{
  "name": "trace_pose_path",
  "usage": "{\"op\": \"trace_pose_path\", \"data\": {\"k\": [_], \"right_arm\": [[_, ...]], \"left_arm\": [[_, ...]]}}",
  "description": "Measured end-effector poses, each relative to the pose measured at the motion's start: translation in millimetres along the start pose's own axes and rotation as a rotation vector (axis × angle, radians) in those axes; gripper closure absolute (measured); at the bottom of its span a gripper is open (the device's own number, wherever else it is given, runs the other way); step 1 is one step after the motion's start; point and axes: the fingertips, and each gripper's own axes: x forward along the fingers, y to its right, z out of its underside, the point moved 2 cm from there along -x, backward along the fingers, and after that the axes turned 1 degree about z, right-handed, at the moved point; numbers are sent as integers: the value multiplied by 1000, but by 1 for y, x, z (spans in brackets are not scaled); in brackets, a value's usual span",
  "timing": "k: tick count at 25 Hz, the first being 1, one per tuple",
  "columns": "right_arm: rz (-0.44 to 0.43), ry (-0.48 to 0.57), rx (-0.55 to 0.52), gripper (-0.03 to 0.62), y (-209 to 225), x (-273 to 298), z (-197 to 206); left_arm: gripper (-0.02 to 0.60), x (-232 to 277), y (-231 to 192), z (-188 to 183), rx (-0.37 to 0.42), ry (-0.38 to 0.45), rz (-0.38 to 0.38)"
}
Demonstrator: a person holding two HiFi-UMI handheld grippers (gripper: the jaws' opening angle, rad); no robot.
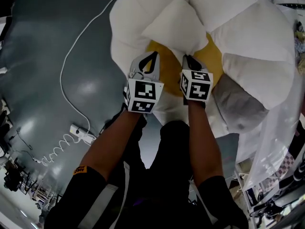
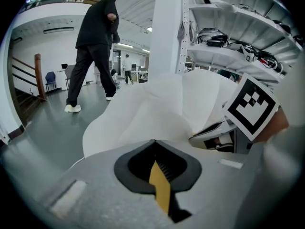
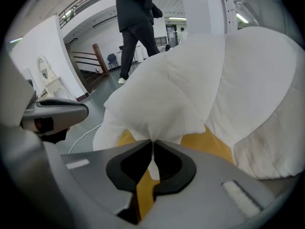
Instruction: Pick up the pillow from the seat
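A white pillow (image 1: 176, 23) lies on the yellow seat (image 1: 167, 73) of a chair padded with white cushions. My right gripper (image 1: 187, 57) is at the pillow's near corner. In the right gripper view it (image 3: 152, 142) is shut on a pinched fold of the pillow (image 3: 167, 99), with white fabric showing between the pads. My left gripper (image 1: 153, 55) is beside it at the pillow's near edge. In the left gripper view its jaws (image 2: 154, 141) are shut, tips against the pillow (image 2: 152, 113), and only yellow shows in the gap. Whether they pinch fabric I cannot tell.
Puffy white cushions (image 1: 257, 37) ring the seat, and a greyish wrapped one (image 1: 238, 104) lies at the right. A white cable (image 1: 66, 66) runs over the grey floor to a power strip (image 1: 82, 133). A person (image 2: 95, 46) walks beyond; shelving (image 2: 238, 42) stands to the right.
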Motion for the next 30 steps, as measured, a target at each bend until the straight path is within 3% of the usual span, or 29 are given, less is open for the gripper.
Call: {"op": "trace_pose_path", "data": {"k": [21, 30], "right_arm": [[-27, 27, 28, 577, -25, -207, -72], [-38, 69, 10, 577, -41, -301, -96]], "left_arm": [[577, -143, 57, -138, 23, 3, -5], [577, -208, 96, -175, 31, 17, 28]]}}
